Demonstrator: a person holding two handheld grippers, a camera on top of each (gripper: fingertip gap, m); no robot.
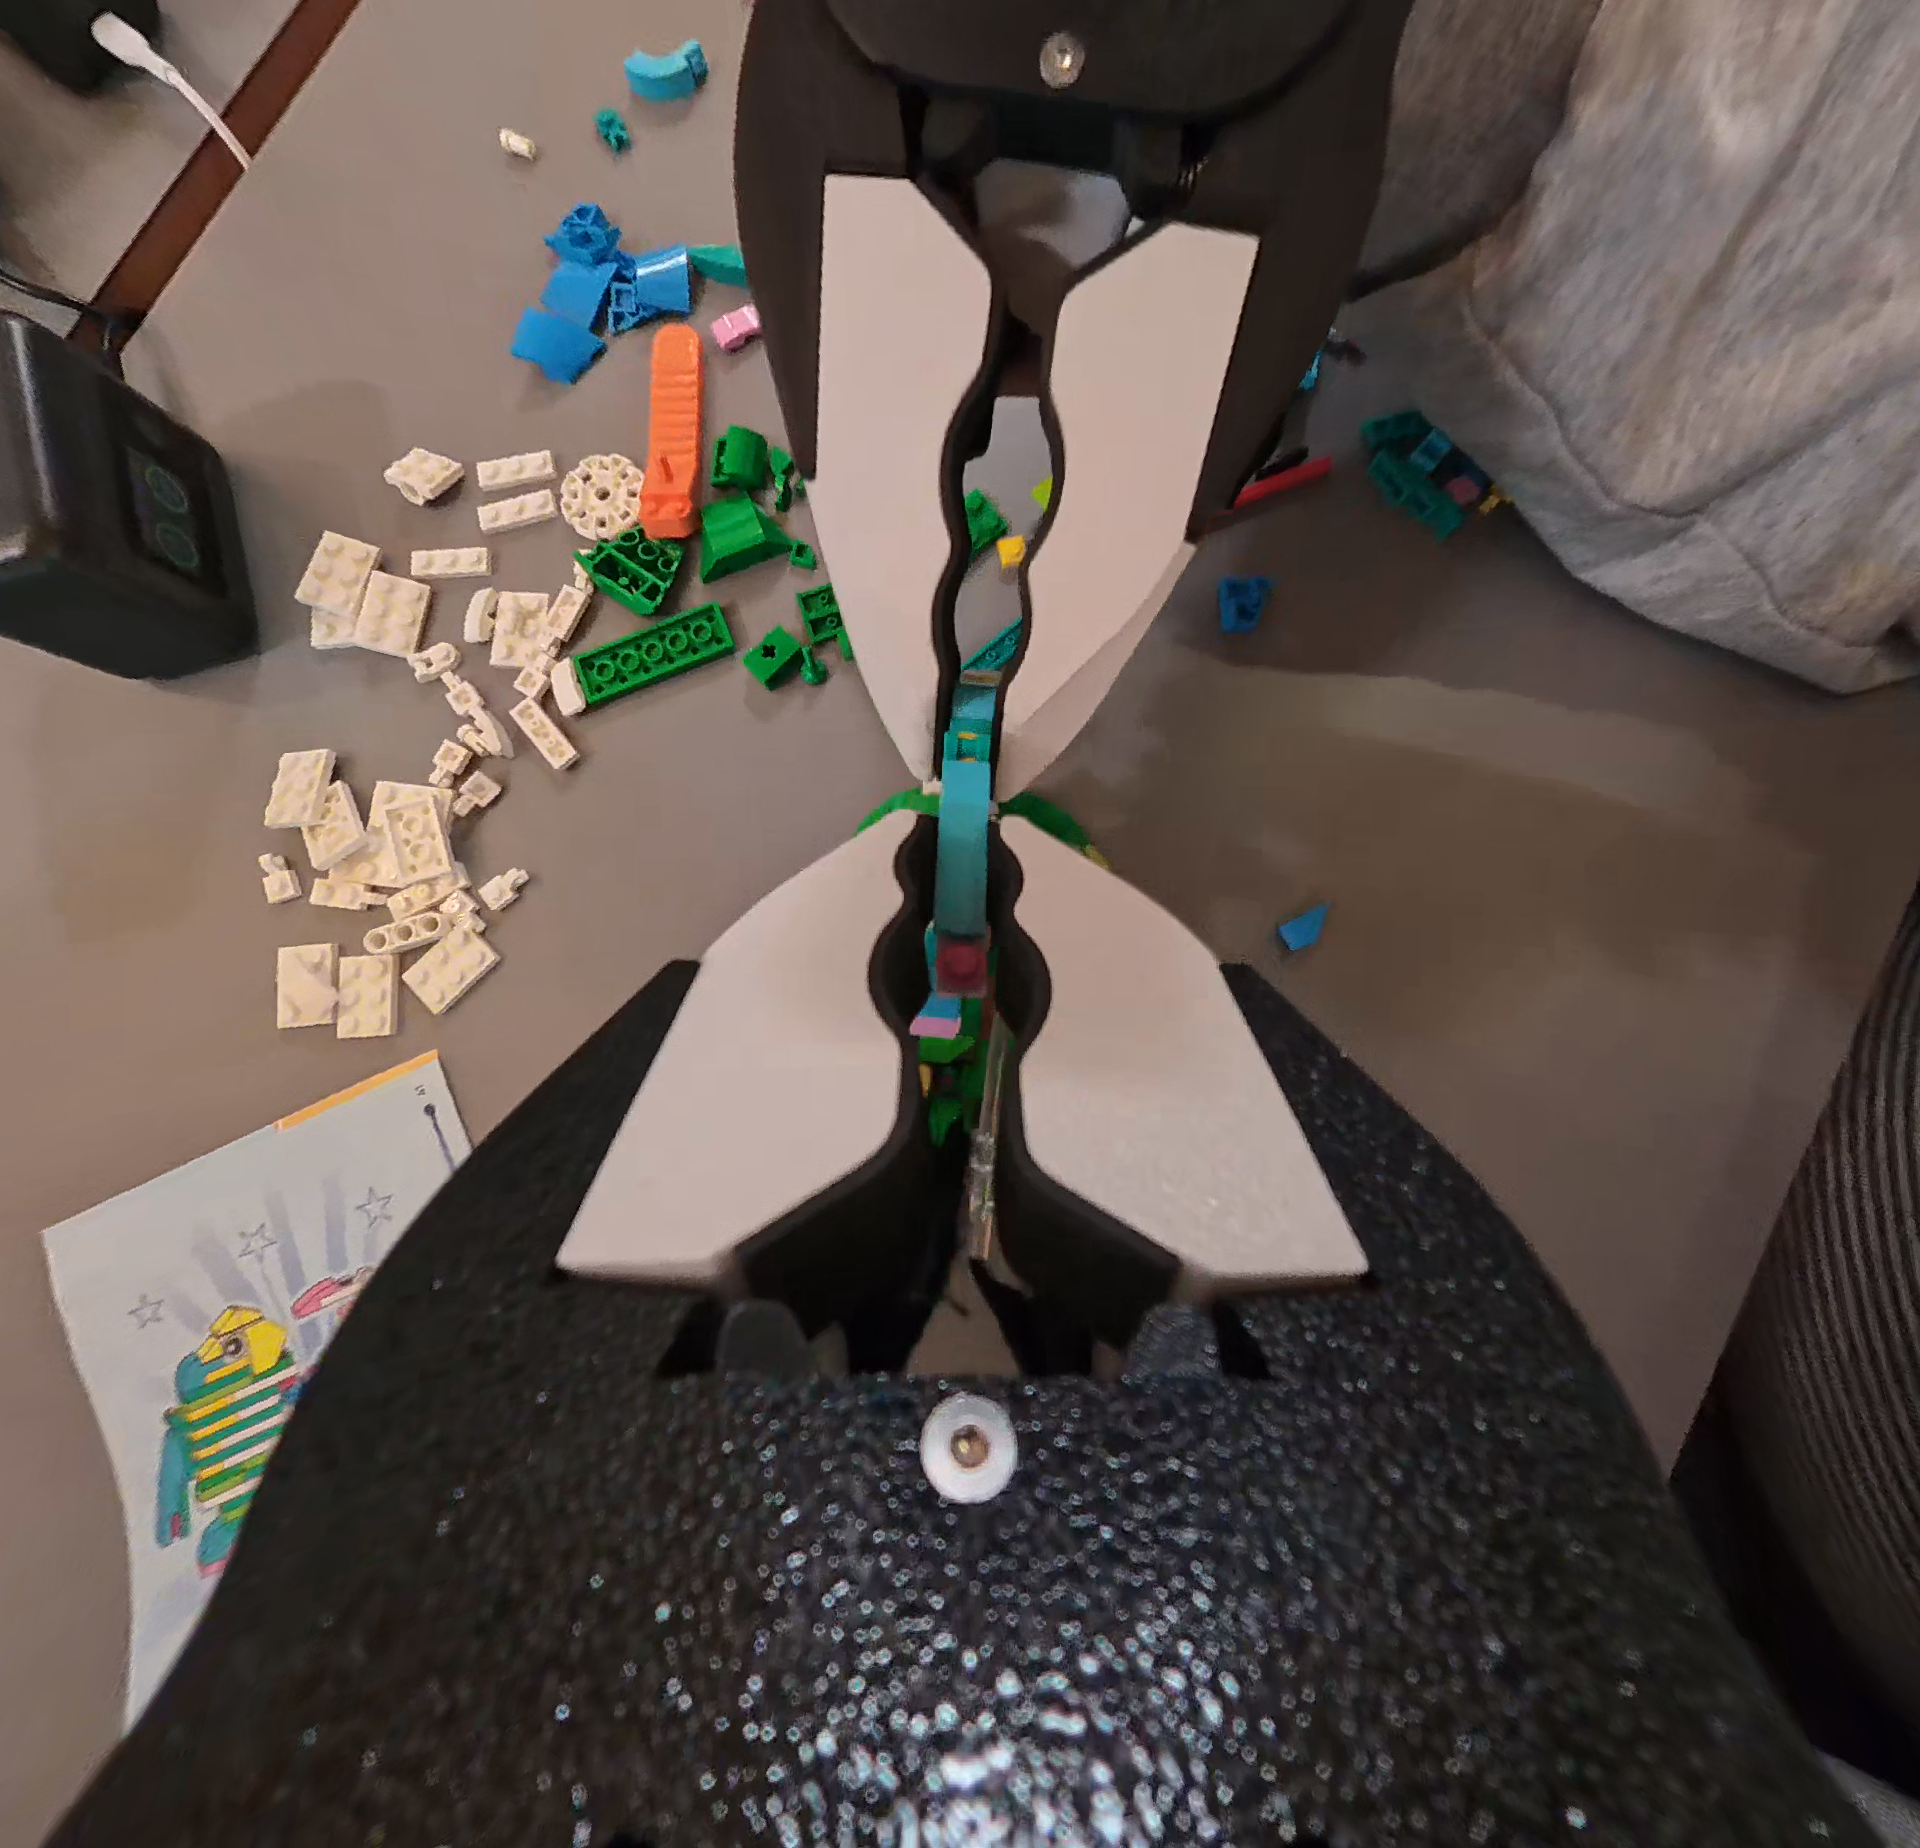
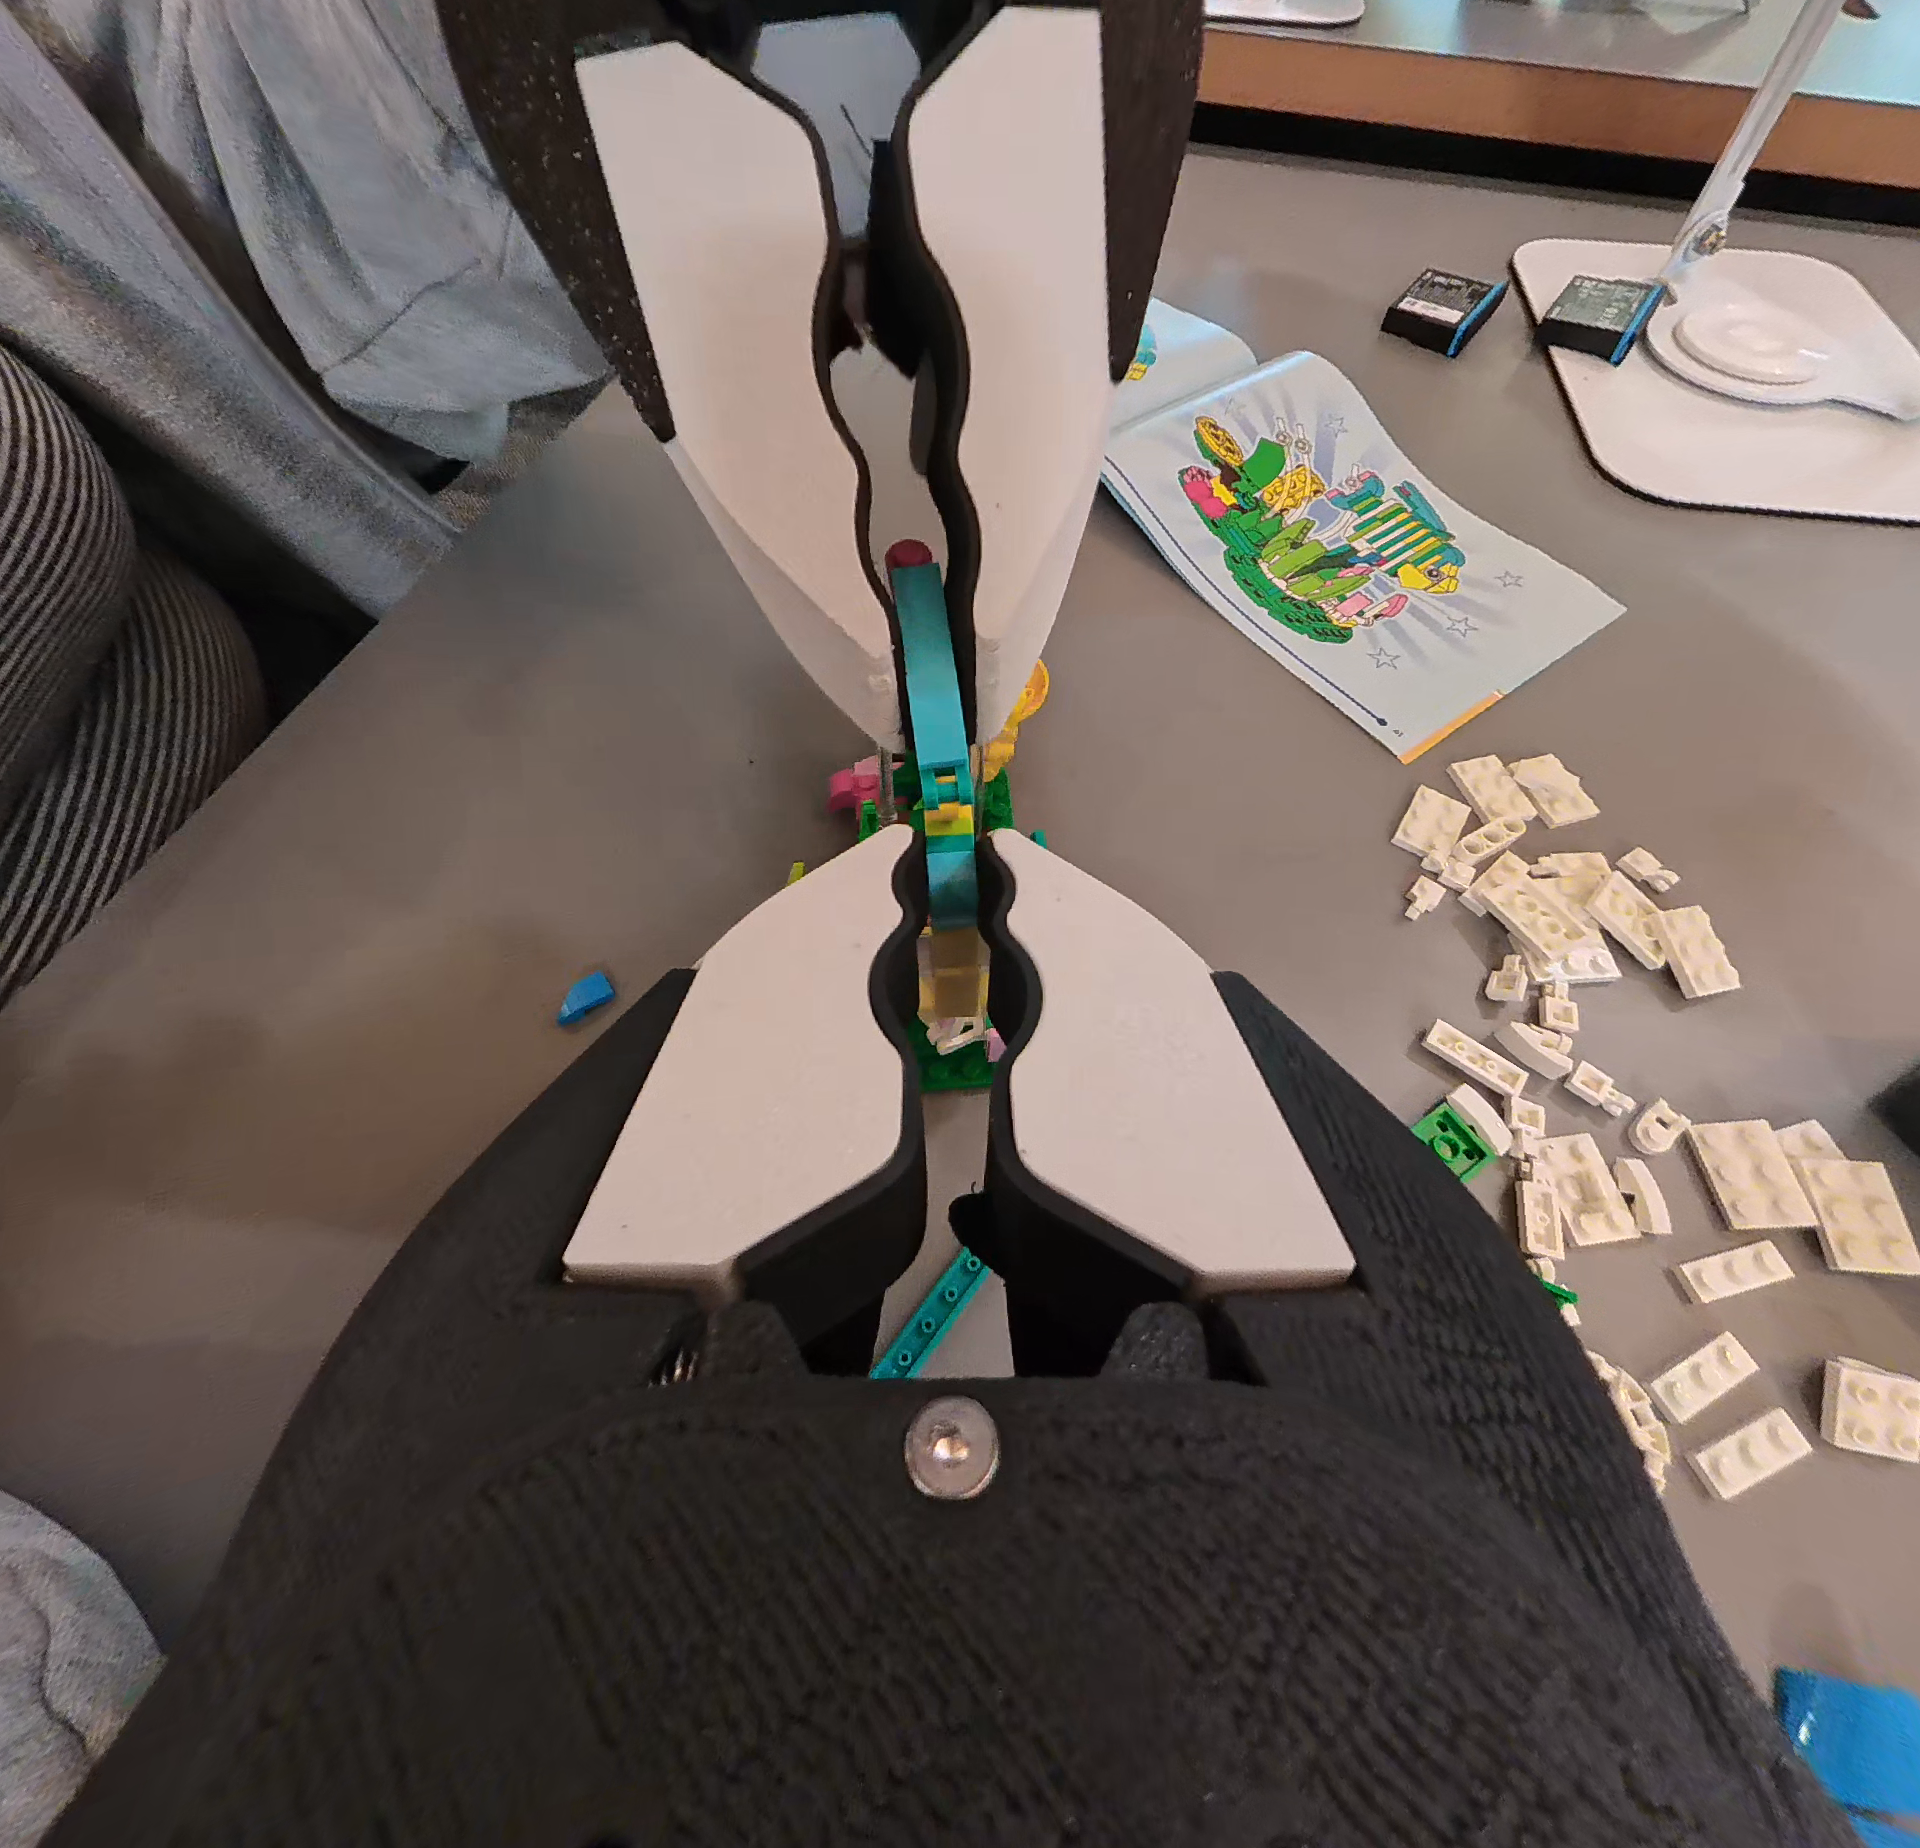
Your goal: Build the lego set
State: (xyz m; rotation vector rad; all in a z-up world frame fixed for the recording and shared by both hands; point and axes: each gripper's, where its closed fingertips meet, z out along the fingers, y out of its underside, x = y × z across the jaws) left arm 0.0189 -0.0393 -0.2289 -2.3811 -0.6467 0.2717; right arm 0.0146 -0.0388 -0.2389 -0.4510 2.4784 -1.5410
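A slim teal curved Lego assembly (image 1: 961, 853) is held above the grey table (image 1: 1455, 863) between both grippers, which meet tip to tip. My left gripper (image 1: 961, 822) is shut on the end with a dark red and pink piece (image 1: 958, 967). My right gripper (image 2: 951, 837) is shut on the other end of the teal assembly (image 2: 930, 697), near a clear yellow piece (image 2: 951, 988). In the left wrist view the right gripper (image 1: 961, 775) comes in from the top. A green partial build (image 2: 940, 1071) lies on the table under the grippers, mostly hidden.
Loose white plates (image 1: 395, 759), green bricks (image 1: 655, 645), blue pieces (image 1: 592, 292) and an orange brick separator (image 1: 670, 427) lie to the left. The open instruction booklet (image 2: 1351, 551), a white lamp base (image 2: 1745, 364), a black device (image 1: 104, 510) and a person's grey sleeve (image 1: 1714, 240) are nearby. The tips of both grippers are at nearly the same place.
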